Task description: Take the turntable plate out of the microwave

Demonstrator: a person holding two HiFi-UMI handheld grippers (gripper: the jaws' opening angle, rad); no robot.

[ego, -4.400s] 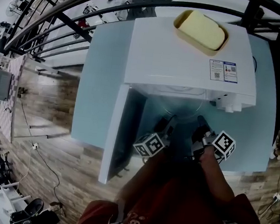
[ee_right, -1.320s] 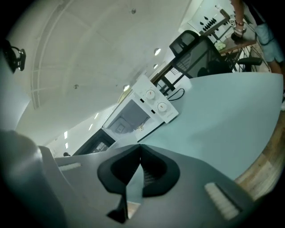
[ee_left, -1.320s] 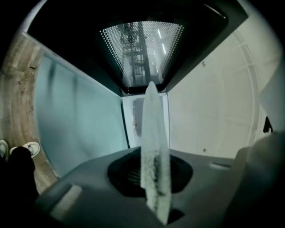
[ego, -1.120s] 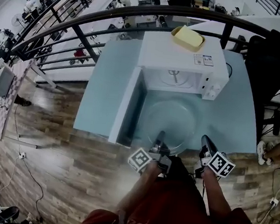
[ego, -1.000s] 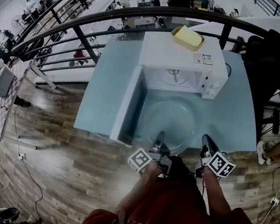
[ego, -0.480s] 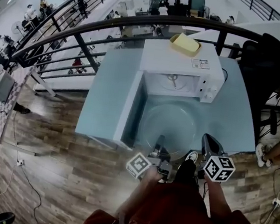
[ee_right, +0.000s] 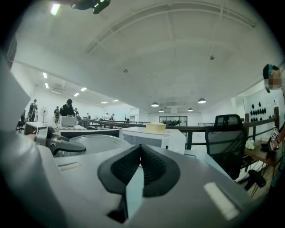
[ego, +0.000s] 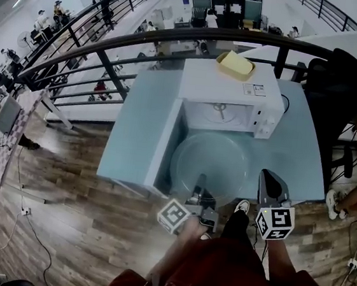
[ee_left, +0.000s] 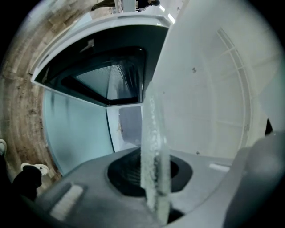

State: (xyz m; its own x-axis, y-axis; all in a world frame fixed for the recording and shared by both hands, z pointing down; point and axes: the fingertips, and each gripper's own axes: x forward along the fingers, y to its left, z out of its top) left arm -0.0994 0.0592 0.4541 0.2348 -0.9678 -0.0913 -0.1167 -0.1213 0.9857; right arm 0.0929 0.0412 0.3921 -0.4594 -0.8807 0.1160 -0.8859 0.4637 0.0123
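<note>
The round glass turntable plate (ego: 212,159) hangs level outside the white microwave (ego: 227,84), in front of its open cavity and above the table. My left gripper (ego: 200,181) is shut on the plate's near rim. In the left gripper view the rim (ee_left: 153,142) stands edge-on between the jaws of the left gripper (ee_left: 154,178), with the plate's face (ee_left: 209,93) to the right. My right gripper (ego: 269,180) is to the right of the plate, apart from it. In its own view the right gripper (ee_right: 140,153) has its jaws shut on nothing, and the plate (ee_right: 95,141) lies to the left.
The microwave door (ego: 166,138) stands swung open on the left. A yellow lidded container (ego: 237,64) rests on the microwave top. The light blue table (ego: 138,102) stands against a dark railing (ego: 178,36). A black chair (ego: 338,87) is at the right.
The plate has come out of the microwave's cavity to the front of the table and has risen a little. Both grippers have risen, and the right one has rolled.
</note>
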